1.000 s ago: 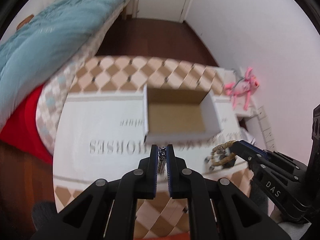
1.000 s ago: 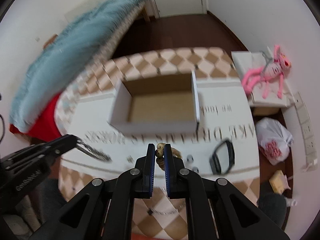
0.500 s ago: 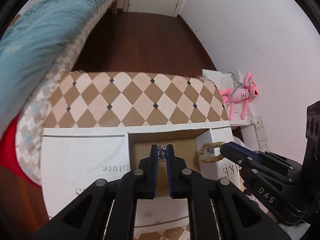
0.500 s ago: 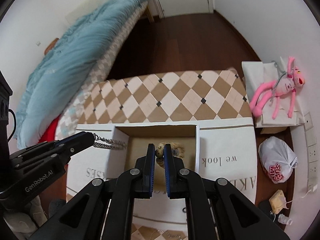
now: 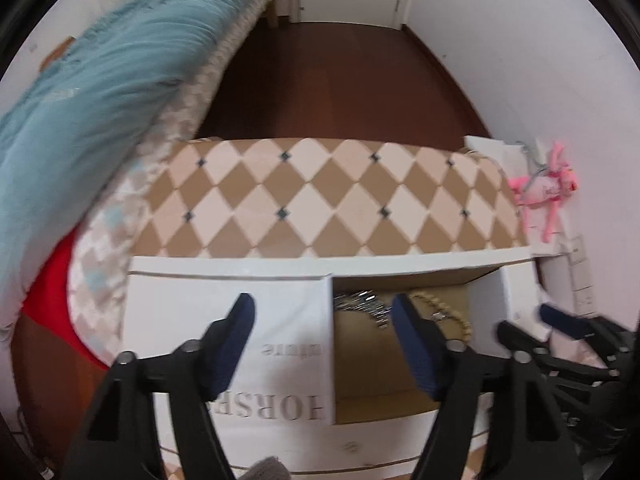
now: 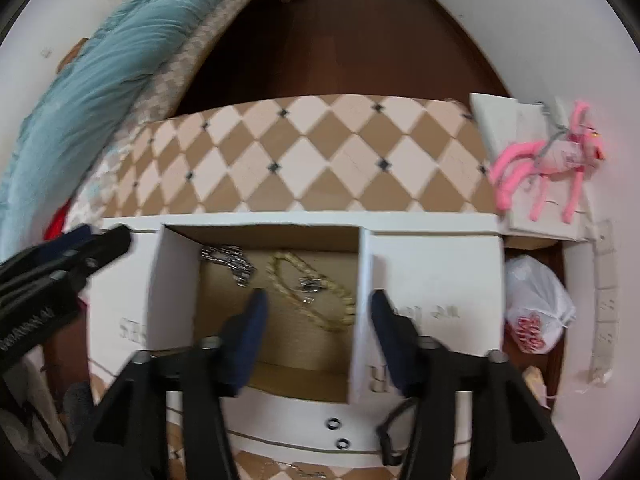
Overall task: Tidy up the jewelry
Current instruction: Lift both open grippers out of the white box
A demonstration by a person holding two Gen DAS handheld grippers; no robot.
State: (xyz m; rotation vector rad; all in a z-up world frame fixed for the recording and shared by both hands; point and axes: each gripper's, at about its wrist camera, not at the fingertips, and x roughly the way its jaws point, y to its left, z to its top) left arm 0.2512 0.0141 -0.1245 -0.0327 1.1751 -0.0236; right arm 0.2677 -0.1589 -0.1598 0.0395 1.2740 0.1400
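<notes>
Both your grippers hang with jaws spread wide and empty: the left gripper over the box's left wall, the right gripper over the open box. The jewelry lies on the cardboard floor at the centre of the right view: a silver chain in the far left corner, a gold rope bracelet just beside it. Two small dark rings and a black band lie on the white surface at the lower centre, outside the box, so the job looks unfinished.

Reaching for those, you could catch a fingertip on the thin near wall and tip or drag the light box, spilling what is inside. The rings are tiny and may skid away when pinched.

Lift clear of the walls first. The open room lies toward the lower frame; the left gripper crowds the left edge.
</notes>
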